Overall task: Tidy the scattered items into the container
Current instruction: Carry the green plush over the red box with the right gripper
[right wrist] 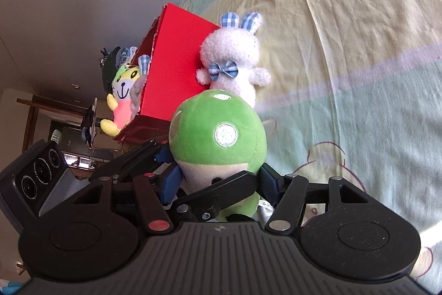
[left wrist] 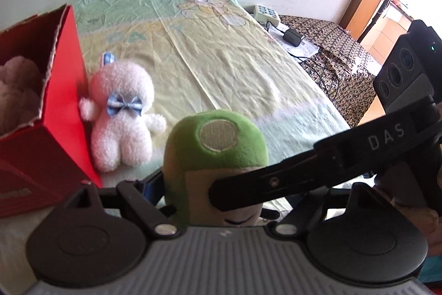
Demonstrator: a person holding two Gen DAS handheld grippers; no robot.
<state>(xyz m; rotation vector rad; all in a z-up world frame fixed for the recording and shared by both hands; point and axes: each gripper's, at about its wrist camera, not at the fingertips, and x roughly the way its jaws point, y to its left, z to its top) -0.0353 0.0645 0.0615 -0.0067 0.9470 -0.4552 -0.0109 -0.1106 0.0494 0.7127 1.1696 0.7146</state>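
Note:
A green mushroom plush [left wrist: 215, 145] [right wrist: 218, 134] with pale round spots is gripped from two sides. My left gripper [left wrist: 215, 192] is shut on its pale base, with one blue pad [left wrist: 153, 184] on its left side. My right gripper [right wrist: 221, 179] is shut on the same base between its blue pads [right wrist: 172, 179]. A finger of the right gripper [left wrist: 304, 170] crosses in front of the plush. The red cardboard box [left wrist: 63, 101] [right wrist: 176, 60] stands open at the left, with plush toys [right wrist: 124, 90] inside. A white bunny plush [left wrist: 121, 112] [right wrist: 234, 60] with a blue bow leans against the box.
The bed is covered by a pale yellow-green sheet [left wrist: 221, 60] with a bear print. At its far right lie a power strip [left wrist: 265, 13], a black adapter [left wrist: 294, 36] with cables, and a patterned cloth [left wrist: 331, 46]. A doorway opens beyond.

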